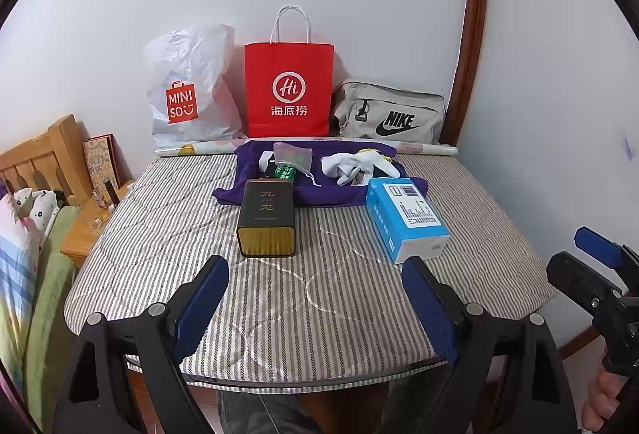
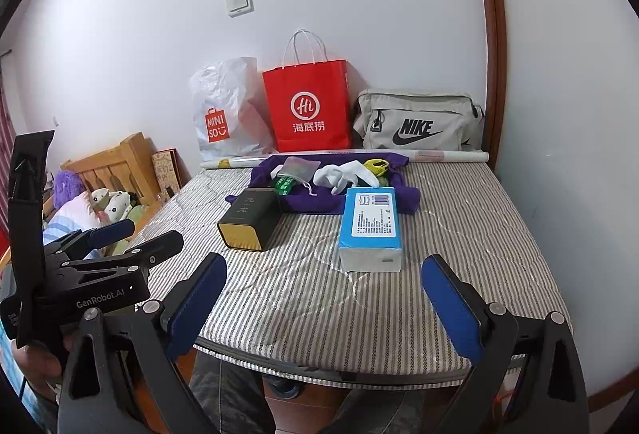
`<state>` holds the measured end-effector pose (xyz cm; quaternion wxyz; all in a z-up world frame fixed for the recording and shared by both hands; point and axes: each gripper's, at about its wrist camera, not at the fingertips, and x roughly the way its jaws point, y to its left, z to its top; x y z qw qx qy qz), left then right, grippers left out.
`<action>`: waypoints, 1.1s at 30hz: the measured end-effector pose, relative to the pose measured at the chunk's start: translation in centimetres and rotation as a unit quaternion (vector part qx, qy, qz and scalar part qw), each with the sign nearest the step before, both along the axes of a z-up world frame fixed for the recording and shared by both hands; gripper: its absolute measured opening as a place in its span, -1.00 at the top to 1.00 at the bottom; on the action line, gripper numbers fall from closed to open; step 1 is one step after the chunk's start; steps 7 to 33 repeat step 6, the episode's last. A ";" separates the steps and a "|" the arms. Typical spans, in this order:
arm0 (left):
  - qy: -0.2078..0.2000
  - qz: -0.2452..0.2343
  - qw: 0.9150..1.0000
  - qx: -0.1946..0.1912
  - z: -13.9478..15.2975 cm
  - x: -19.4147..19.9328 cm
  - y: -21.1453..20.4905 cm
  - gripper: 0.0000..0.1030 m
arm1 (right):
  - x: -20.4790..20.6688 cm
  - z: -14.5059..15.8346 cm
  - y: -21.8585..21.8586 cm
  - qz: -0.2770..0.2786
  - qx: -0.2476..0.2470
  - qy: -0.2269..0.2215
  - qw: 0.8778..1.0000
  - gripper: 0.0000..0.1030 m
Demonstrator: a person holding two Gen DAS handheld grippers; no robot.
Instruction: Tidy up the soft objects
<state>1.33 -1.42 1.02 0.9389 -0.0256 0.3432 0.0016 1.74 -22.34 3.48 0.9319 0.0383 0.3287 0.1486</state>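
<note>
A purple cloth [image 1: 323, 190] [image 2: 303, 200] lies spread at the far side of the striped mattress. On it lie white socks [image 1: 347, 164] [image 2: 343, 174], a small mesh drawstring pouch [image 1: 291, 156] [image 2: 299, 168], a green packet [image 1: 283, 172] and a yellow item [image 2: 377, 166]. My left gripper [image 1: 315, 298] is open and empty above the mattress's near edge; it also shows at the left of the right wrist view [image 2: 131, 238]. My right gripper [image 2: 323, 302] is open and empty, to the right of the left one [image 1: 587, 254].
A dark box with a gold end [image 1: 267, 218] [image 2: 249, 224] and a blue tissue pack [image 1: 405, 218] [image 2: 371, 226] lie mid-mattress. A Miniso plastic bag [image 1: 187, 90], a red paper bag [image 1: 289, 90] and a grey Nike bag [image 1: 389, 112] stand against the wall. A bed with pillows [image 2: 100, 206] is on the left.
</note>
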 end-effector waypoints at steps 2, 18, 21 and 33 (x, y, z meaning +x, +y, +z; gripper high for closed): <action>0.000 -0.002 1.000 0.001 0.1 0.0 0.0 -0.71 | 0.0 0.0 0.0 0.000 0.000 0.000 1.000 -0.89; -0.003 -0.008 1.000 0.003 0.1 -0.1 -0.2 -0.71 | 0.0 0.0 0.0 0.006 0.007 0.002 1.000 -0.89; -0.003 -0.008 1.000 0.003 0.1 -0.1 -0.2 -0.71 | 0.0 0.0 0.0 0.006 0.007 0.002 1.000 -0.89; -0.003 -0.008 1.000 0.003 0.1 -0.1 -0.2 -0.71 | 0.0 0.0 0.0 0.006 0.007 0.002 1.000 -0.89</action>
